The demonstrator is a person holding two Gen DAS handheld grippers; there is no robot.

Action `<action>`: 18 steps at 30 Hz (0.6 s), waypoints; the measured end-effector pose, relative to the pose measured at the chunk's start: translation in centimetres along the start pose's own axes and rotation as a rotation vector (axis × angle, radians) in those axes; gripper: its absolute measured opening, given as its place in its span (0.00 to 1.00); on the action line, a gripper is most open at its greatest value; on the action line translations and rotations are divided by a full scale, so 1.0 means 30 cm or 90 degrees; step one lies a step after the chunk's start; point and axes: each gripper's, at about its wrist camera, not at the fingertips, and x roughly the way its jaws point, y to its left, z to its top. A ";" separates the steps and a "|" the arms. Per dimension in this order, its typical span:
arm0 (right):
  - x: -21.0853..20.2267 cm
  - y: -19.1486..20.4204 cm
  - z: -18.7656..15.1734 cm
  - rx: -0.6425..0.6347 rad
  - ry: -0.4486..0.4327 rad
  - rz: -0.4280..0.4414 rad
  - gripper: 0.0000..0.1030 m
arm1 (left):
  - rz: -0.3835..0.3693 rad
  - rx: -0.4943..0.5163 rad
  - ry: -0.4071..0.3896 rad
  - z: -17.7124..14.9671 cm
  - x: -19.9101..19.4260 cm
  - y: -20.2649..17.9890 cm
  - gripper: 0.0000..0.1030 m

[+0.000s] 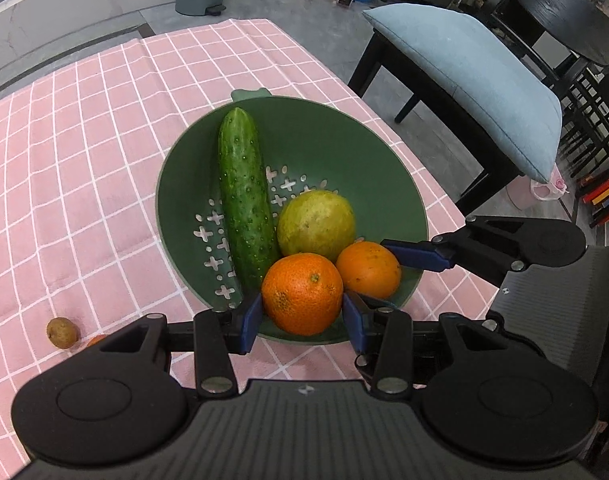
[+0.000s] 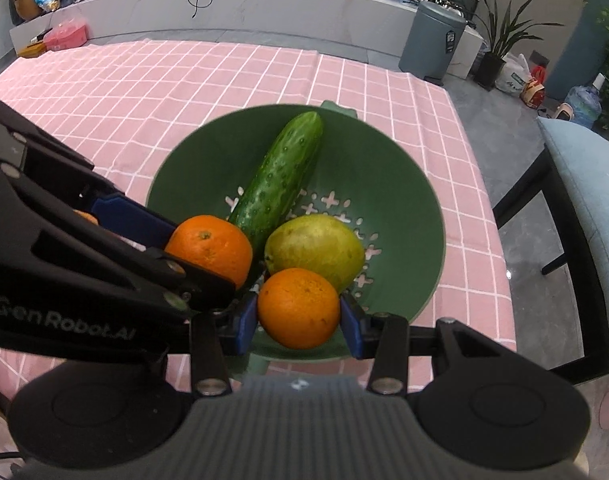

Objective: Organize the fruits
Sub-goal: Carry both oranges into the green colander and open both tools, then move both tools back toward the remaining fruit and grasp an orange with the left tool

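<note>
Oranges [image 1: 302, 294] [image 2: 299, 308] sit in the green bowl [image 1: 364, 168] beside cucumber [image 1: 246, 200] and mango [image 1: 316, 226], each pinched between one gripper's [image 1: 302, 320] [image 2: 299, 326] fingers. Firm, round and likely slippery-skinned, so hold across the widest middle.

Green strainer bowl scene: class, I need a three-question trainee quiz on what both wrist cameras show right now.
1. True or false: the cucumber lies inside the green strainer bowl.
2. Which gripper grips the orange beside the cucumber: A left, B right?
3. What yellow-green fruit sits behind both oranges?

Key: 1 true. 2 A: left gripper holds one orange; right gripper holds the other orange. 3 A pear, apparently.
</note>
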 end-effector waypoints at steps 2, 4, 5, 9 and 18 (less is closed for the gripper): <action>0.008 -0.002 -0.002 0.002 0.005 0.000 0.40 | -0.002 0.001 0.002 0.002 0.006 -0.002 0.48; 0.011 -0.004 -0.004 0.003 0.006 -0.003 0.40 | -0.003 0.000 0.003 0.004 0.009 -0.002 0.48; 0.013 -0.006 -0.002 0.003 0.007 -0.004 0.40 | -0.004 -0.001 0.003 0.004 0.010 -0.001 0.48; 0.011 -0.010 -0.001 0.008 0.007 -0.010 0.41 | -0.007 -0.010 -0.003 0.004 0.009 0.003 0.54; -0.065 -0.004 0.003 0.019 -0.035 -0.041 0.54 | -0.014 -0.032 -0.056 -0.003 -0.082 0.014 0.59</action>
